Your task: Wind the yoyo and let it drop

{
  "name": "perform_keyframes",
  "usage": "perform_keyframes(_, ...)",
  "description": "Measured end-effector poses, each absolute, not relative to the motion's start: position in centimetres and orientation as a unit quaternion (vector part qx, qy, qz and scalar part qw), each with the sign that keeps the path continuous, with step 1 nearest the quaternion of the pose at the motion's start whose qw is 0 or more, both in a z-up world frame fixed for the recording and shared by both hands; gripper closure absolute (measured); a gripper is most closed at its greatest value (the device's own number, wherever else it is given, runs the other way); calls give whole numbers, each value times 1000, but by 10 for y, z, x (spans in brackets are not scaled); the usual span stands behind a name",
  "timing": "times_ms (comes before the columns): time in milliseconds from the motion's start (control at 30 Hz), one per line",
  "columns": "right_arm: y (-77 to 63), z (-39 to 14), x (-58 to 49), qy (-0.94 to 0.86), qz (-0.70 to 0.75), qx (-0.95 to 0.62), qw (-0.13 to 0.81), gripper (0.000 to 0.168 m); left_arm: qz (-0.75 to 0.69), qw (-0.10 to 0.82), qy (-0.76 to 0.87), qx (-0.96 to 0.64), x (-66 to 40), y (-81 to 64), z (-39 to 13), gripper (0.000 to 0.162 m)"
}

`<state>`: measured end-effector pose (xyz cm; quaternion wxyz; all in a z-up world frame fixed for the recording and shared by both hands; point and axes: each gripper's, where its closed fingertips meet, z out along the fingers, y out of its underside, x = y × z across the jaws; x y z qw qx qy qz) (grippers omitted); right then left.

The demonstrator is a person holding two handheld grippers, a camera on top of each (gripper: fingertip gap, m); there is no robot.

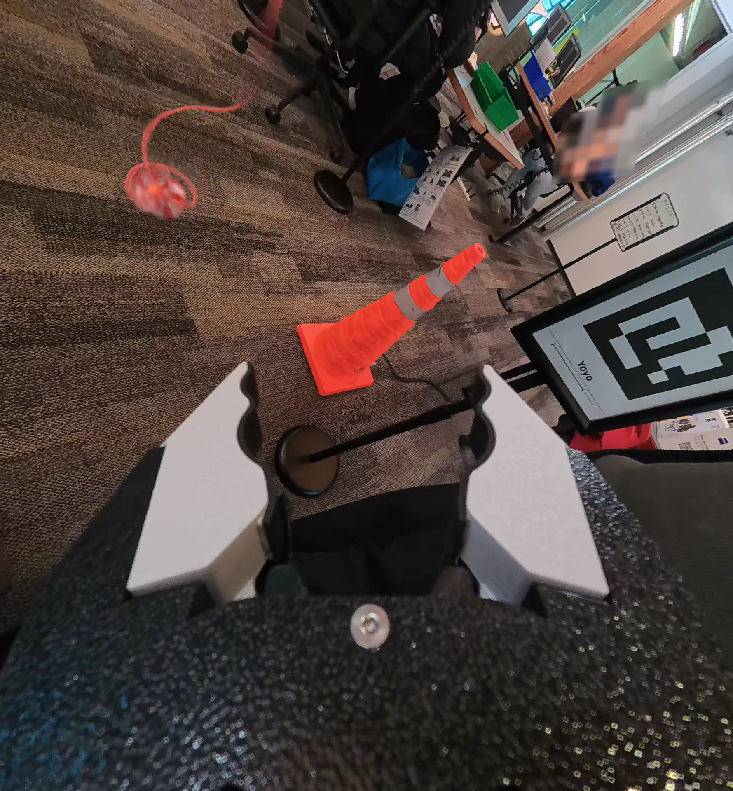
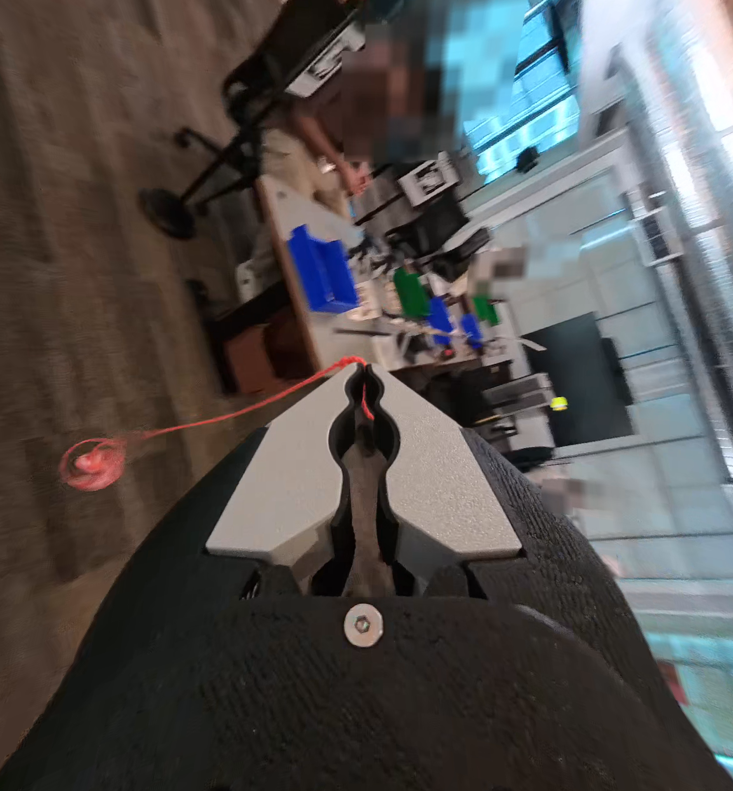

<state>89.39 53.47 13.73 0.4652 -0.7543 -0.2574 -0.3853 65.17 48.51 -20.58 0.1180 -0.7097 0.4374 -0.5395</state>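
Left wrist view: left gripper (image 1: 366, 387) with jaws spread wide, nothing between them. Red yoyo (image 1: 159, 191) out ahead and well to the left of the jaws, blurred, over the brown carpet (image 1: 99, 299); whether it touches the carpet cannot be told. Red string (image 1: 172, 117) curves up from it and trails off toward the top. Orange traffic cone (image 1: 373, 329) just ahead of the jaws, standing on the carpet. Round black stand base (image 1: 307, 460) seen between the fingers, its pole running right. Framed sign (image 1: 655, 342) with a black-and-white marker pattern to the right of the jaws.

Right wrist view: heavy blur. Right gripper (image 2: 365, 369) with jaws closed together, pinching the string (image 2: 244, 413) at the tips; a short tail of it hangs inside the gap. The string runs left and down from the tips to the yoyo (image 2: 92, 463), well left of the jaws, smeared. Beyond the tips, a table (image 2: 296, 214) carrying blue bins (image 2: 324, 274).
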Motion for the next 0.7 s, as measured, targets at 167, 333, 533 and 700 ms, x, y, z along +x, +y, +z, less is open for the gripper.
perform_keyframes(167, 539, -2, 887, -284, -347, -803, 392, 168, -535, 121, 442, -710, 653, 490, -205, 64)
perform_keyframes(333, 550, -9, 880, -266, -334, -801, 420, 168, -522, 135, 445, -715, 662, 499, -216, 64)
perform_keyframes(533, 561, 95, 856, -279, -346, -747, 494, 168, -469, 139, 474, -732, 692, 496, -276, 45)
perform_keyframes(700, 554, 260, 831, -293, -391, -666, 564, 168, -465, 104, 504, -721, 716, 456, -327, 16)
